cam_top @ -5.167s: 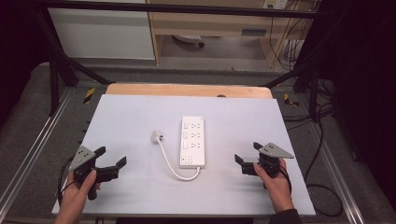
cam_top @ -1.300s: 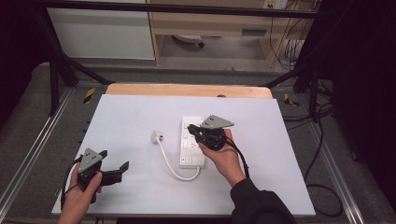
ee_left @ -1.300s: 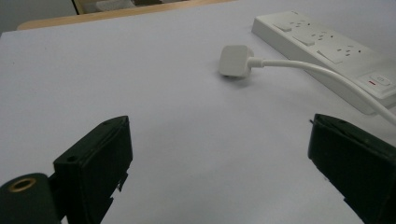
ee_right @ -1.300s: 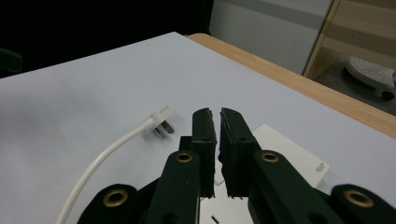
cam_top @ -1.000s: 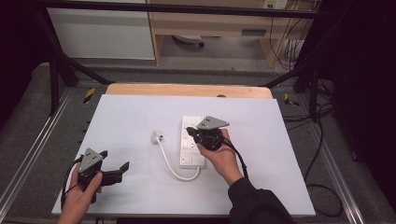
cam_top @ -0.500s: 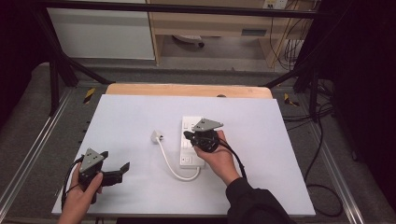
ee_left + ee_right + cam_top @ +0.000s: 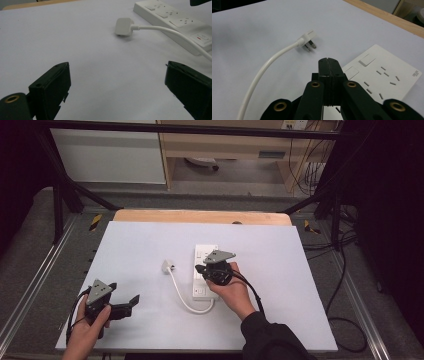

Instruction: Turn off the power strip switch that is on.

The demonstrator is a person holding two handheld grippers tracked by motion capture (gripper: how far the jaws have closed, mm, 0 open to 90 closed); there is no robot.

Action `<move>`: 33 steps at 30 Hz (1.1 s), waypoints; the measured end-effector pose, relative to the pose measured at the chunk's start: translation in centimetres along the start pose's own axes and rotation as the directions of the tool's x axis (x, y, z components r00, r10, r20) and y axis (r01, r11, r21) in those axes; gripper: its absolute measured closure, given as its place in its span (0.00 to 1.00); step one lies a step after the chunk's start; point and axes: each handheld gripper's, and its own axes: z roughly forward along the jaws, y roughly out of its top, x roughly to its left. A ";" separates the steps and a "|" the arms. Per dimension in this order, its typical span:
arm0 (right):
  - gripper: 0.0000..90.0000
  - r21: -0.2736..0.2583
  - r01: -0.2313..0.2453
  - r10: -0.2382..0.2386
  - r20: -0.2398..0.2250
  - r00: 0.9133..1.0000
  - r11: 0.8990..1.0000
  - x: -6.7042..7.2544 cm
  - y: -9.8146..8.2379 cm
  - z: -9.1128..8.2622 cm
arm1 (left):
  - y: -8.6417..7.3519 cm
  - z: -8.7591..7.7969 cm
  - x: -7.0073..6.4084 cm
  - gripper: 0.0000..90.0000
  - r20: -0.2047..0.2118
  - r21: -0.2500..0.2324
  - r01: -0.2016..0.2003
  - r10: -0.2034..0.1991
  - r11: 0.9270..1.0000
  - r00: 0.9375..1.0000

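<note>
The right gripper (image 7: pixel 201 269), clenched on nothing, is being pushed lower onto the strip (image 7: pixel 204 257) at mid frame, likely pressing a switch; the left gripper (image 7: pixel 133 302) is being held released, lower left

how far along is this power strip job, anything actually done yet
Little looks done: the plug lies loose on the table, unplugged, its cable curling back to the power strip. In hand: the right gripper, fingers shut with nothing between them, hovers over the strip's switch end. The left gripper waits open near the table's front. Left: apparently pressing a switch, or whatever the strip needs.
</note>
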 end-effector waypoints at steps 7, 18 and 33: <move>1.00 0.012 -0.006 0.007 -0.014 1.000 1.000 0.3 -0.1 0.3 | -0.1 0.1 -0.1 0.07 0.008 0.011 0.002 -0.003 1.000 1.000; 1.00 0.036 -0.010 0.010 0.003 1.000 0.999 0.0 -0.6 1.1 | -0.2 0.3 -0.2 0.07 0.018 0.024 -0.001 0.000 1.000 1.000; 1.00 0.061 -0.027 0.024 0.043 0.999 0.998 -0.7 -1.1 2.4 | -0.2 0.4 -0.2 0.07 0.019 0.035 -0.010 0.010 0.999 1.000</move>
